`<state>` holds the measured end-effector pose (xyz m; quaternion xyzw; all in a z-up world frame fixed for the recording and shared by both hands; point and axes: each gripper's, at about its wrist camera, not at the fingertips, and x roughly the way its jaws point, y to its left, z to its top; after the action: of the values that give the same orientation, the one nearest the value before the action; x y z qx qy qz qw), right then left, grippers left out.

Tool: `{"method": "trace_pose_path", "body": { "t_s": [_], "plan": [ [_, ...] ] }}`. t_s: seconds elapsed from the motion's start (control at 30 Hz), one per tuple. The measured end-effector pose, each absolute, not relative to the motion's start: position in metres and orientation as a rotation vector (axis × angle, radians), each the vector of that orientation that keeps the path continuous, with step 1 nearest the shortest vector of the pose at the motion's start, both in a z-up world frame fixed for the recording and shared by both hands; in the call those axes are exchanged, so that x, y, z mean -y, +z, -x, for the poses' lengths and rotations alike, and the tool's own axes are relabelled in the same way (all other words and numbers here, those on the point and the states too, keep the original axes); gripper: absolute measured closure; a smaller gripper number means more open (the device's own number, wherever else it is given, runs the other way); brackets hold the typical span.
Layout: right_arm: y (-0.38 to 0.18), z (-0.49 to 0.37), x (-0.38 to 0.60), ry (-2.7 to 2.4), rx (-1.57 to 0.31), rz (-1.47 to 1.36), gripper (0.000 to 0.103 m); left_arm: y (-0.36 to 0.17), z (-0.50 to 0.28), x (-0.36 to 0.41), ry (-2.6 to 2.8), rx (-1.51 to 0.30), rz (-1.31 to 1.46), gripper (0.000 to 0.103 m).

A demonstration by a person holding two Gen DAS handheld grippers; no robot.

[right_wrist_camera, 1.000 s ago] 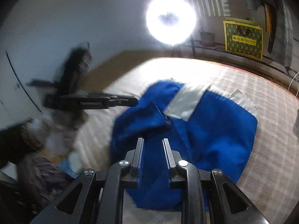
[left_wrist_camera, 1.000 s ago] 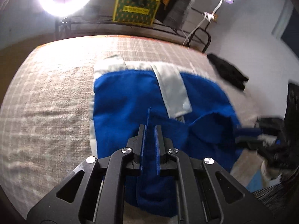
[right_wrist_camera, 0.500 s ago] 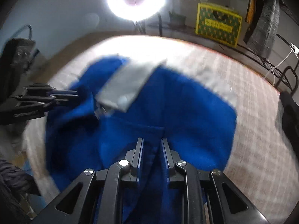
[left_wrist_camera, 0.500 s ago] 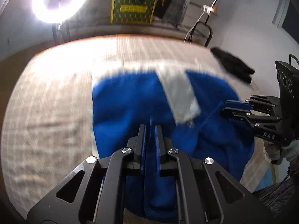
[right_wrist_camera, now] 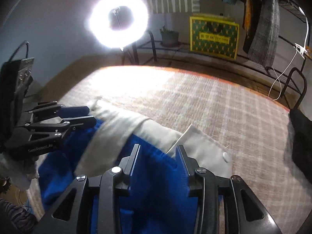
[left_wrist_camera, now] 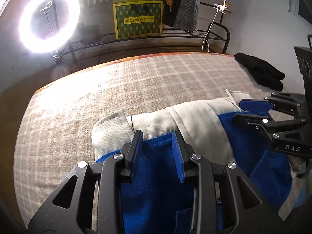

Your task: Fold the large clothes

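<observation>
Blue cloth with cream trim makes up the garment (left_wrist_camera: 159,175), which is spread on the checked beige blanket (left_wrist_camera: 97,101), at its near edge. In the left wrist view the left gripper (left_wrist_camera: 158,136) is seen over the blue part, just short of the cream band; its jaws have just been opening and now stand apart, with cloth lying between them but not pressed by the pads. The right gripper (left_wrist_camera: 251,109) is seen there at the right, its blue pads parted at the garment's edge.

Only the right wrist view shows a snap button on a cream flap near the right gripper (right_wrist_camera: 157,152), whose jaws have likewise just been opening and stand apart over blue cloth, nothing being pinched. The left gripper (right_wrist_camera: 85,113) is seen at the left, blurred. Only the left wrist view shows the whole black cloth (left_wrist_camera: 259,72) lying well apart at the blanket's far right.

The garment is folded over, with a cream strip crossing the blue diagonally.
</observation>
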<state>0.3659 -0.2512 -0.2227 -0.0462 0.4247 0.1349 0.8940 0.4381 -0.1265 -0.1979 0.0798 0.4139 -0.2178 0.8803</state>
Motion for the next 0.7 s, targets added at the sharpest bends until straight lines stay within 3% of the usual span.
{"method": "trace_pose_path", "body": {
  "t_s": [0.17, 0.7],
  "plan": [
    [-0.237, -0.374, 0.254, 0.286, -0.908, 0.126, 0.056, -0.208, -0.436, 0.127, -0.452, -0.843, -0.18, 0.071],
    [-0.258, -0.368, 0.266, 0.325, -0.916, 0.079, 0.053, -0.219, -0.435, 0.126, -0.472, -0.827, -0.186, 0.071]
  ]
}}
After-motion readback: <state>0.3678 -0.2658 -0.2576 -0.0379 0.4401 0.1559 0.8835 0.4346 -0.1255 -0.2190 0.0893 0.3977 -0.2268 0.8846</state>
